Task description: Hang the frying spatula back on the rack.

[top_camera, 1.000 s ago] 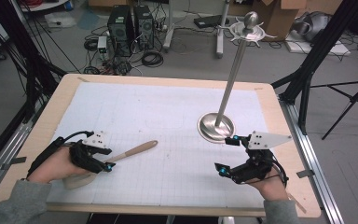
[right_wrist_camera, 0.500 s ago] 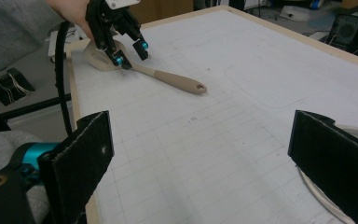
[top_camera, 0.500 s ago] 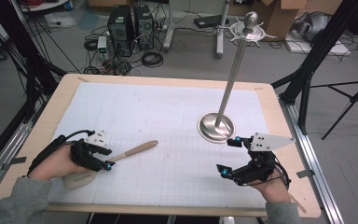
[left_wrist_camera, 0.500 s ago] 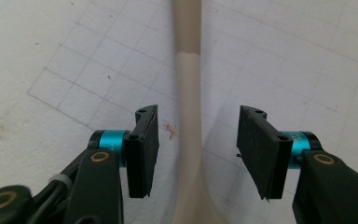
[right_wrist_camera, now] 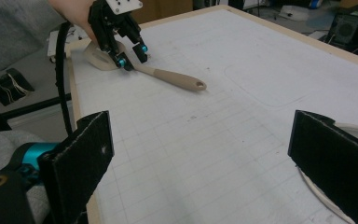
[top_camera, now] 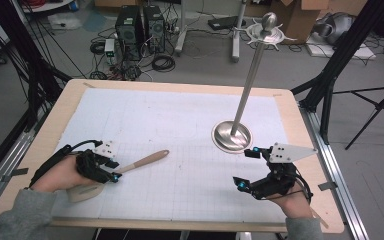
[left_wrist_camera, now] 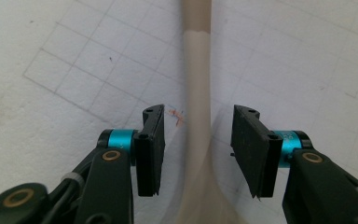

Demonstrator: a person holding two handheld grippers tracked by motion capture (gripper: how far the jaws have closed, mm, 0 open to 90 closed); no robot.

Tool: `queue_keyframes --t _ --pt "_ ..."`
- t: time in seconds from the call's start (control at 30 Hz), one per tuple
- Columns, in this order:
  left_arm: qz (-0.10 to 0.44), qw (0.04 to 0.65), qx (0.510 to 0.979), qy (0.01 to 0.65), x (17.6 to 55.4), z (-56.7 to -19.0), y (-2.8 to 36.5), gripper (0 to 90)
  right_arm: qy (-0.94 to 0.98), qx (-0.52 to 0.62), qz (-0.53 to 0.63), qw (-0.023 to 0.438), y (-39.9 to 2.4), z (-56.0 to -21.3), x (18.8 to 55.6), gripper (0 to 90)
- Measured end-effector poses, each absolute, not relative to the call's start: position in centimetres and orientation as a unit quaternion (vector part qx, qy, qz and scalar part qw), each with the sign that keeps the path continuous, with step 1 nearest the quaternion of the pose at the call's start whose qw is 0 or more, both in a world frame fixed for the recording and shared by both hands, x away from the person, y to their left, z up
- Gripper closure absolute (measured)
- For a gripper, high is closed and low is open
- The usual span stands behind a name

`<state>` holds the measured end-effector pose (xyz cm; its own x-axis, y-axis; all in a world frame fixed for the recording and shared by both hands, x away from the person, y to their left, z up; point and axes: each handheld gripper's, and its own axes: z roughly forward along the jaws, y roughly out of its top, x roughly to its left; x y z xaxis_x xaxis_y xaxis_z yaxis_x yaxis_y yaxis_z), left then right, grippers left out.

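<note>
Left gripper [top_camera: 111,169], near the tabletop's left front corner: jaws half spread and just now closing, set astride the neck of a beige spatula [top_camera: 140,162], a clear gap on either side in the left gripper view, pads not yet pressing on the handle [left_wrist_camera: 198,93]. Spatula flat on the white gridded mat [top_camera: 180,120], blade end under the left hand [top_camera: 62,172] toward the left edge, handle running out toward the middle of the tabletop, hanging hole at its far tip. In the right gripper view, same spatula [right_wrist_camera: 175,78] seen lying flat with the left gripper [right_wrist_camera: 129,55] over its blade end. Right gripper [top_camera: 247,167], near the right front corner: jaws spread wide, nothing between them, grey three-cornered plate on top, black pads [right_wrist_camera: 81,163] framing bare mat in its own view. Just beyond the right gripper, toward the right edge: round base of a metal stand [top_camera: 232,136], upright on the mat, slim pole rising to a ring of hooks and a ball finial at the top. Spatula and stand well apart. Wooden tabletop [top_camera: 180,86] bordering the mat on all sides; computer towers [top_camera: 140,25] and cables on the floor beyond the far edge.
</note>
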<state>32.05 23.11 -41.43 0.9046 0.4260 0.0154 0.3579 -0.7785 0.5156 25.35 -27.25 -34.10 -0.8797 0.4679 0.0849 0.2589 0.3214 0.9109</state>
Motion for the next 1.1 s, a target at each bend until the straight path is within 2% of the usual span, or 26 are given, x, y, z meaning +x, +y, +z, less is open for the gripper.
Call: queue_keyframes --t 0.57,0.73,1.1 --pt "0.056 0.259 0.941 0.212 32.12 -41.57 23.20 65.9 0.808 0.224 0.535 0.097 -27.22 -34.17 25.38 5.6" --pt "0.058 0.264 0.938 0.215 32.24 -41.62 23.37 74.8 0.809 0.224 0.535 0.096 -27.19 -34.18 25.37 5.6" --pt "0.059 0.270 0.939 0.206 32.18 -41.72 23.47 75.9 0.810 0.224 0.533 0.095 -27.08 -34.23 25.38 5.7"
